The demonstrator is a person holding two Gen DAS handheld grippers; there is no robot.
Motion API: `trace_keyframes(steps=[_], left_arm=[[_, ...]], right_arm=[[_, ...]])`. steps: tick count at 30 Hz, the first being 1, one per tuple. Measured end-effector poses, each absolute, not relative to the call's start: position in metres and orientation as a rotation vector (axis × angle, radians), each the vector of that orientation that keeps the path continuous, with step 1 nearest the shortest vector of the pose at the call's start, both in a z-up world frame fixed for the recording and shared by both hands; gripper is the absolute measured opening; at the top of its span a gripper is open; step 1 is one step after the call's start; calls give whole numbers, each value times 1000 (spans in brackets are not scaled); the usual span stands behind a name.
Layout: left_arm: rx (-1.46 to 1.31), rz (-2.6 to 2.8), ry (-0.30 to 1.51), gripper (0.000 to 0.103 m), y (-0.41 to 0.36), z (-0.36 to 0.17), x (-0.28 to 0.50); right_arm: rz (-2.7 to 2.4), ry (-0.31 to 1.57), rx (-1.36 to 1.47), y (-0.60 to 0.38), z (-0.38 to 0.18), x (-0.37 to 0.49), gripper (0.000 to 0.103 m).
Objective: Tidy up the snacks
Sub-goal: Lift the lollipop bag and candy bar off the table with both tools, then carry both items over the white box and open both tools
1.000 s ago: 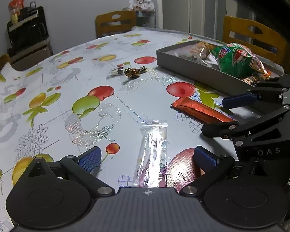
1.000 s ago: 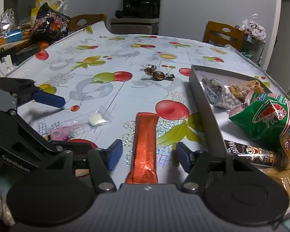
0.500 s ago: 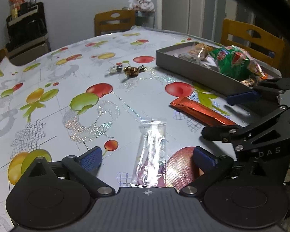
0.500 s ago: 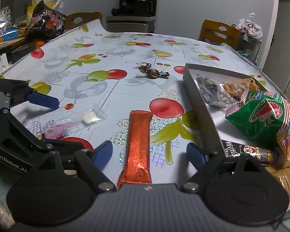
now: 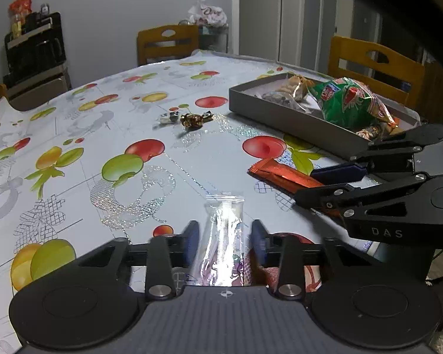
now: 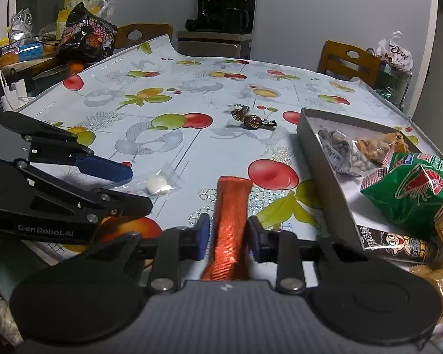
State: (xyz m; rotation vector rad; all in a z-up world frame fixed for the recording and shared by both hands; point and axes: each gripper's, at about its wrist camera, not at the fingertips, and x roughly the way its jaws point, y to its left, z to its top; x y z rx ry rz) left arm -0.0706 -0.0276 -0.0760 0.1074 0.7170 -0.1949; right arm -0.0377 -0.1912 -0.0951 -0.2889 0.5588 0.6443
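On table (image 5: pixel 192 159), both jaws just closed: left gripper (image 5: pixel 224 243) pinches clear packet (image 5: pixel 224 236), right gripper (image 6: pixel 226 237) orange bar (image 6: pixel 230 221)

orange wrapper (image 6: pixel 231 221) – fruit-patterned tablecloth (image 5: pixel 103 124) – grey tray (image 5: pixel 295 124).

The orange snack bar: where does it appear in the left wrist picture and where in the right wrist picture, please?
Left wrist view: the orange snack bar lies right of centre on the tablecloth, its near end under the right gripper.
Right wrist view: it lies bottom centre, running away from the camera between the jaws, which have just been closing on it.
Shared landmark: the grey tray of snacks beside it.
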Motion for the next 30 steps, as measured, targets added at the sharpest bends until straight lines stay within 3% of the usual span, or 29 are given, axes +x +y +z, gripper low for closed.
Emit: trace_keyframes(steps=[15,30], left_arm=[[101,-151,642,23,-23,-66,-71],[80,-218,537,23,-47,-18,-28]], right_arm=[[642,507,-273,-195,-91,-40,22],[592,358,-197,-233,-39,-36,22]])
